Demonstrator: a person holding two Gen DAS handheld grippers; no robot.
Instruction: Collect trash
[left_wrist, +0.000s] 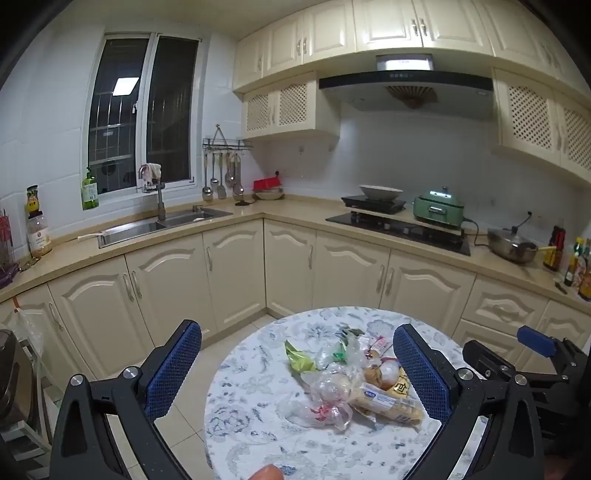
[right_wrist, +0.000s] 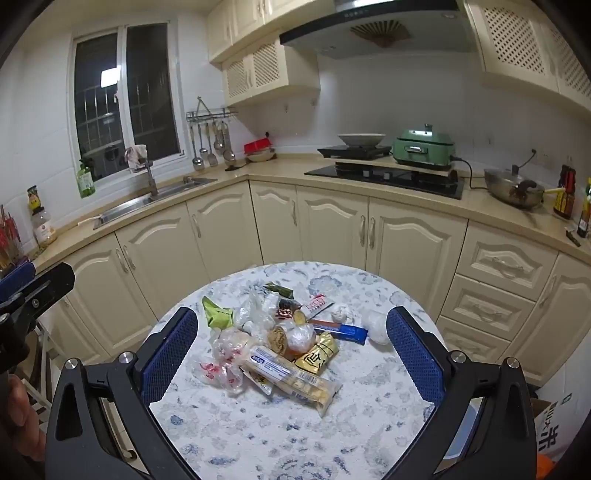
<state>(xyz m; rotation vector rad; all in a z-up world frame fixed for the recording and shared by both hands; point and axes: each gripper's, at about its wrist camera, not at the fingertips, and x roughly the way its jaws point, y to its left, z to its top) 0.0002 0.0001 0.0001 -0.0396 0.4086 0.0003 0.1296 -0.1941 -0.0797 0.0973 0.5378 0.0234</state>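
Note:
A pile of trash (right_wrist: 284, 343) lies in the middle of a round table with a floral cloth (right_wrist: 258, 435). It holds a green wrapper (right_wrist: 218, 314), crumpled clear plastic bags (right_wrist: 229, 354), a long cracker packet (right_wrist: 295, 382), a gold sachet (right_wrist: 319, 354), a blue bar wrapper (right_wrist: 345, 331) and white wadded tissue (right_wrist: 376, 326). My right gripper (right_wrist: 291, 312) hovers over the near side of the pile, open, with nothing held. My left gripper (left_wrist: 298, 326) is also open, above the table's left part, with the same pile (left_wrist: 354, 380) between and beyond its fingers.
Cream cabinets and a beige counter wrap round behind the table, with a sink (left_wrist: 155, 225), a black hob (left_wrist: 399, 225), a green cooker (left_wrist: 439, 210) and a wok (left_wrist: 511, 245). A metal rack (left_wrist: 26, 387) stands at the left on the floor. A cardboard box (right_wrist: 554, 424) sits at the right.

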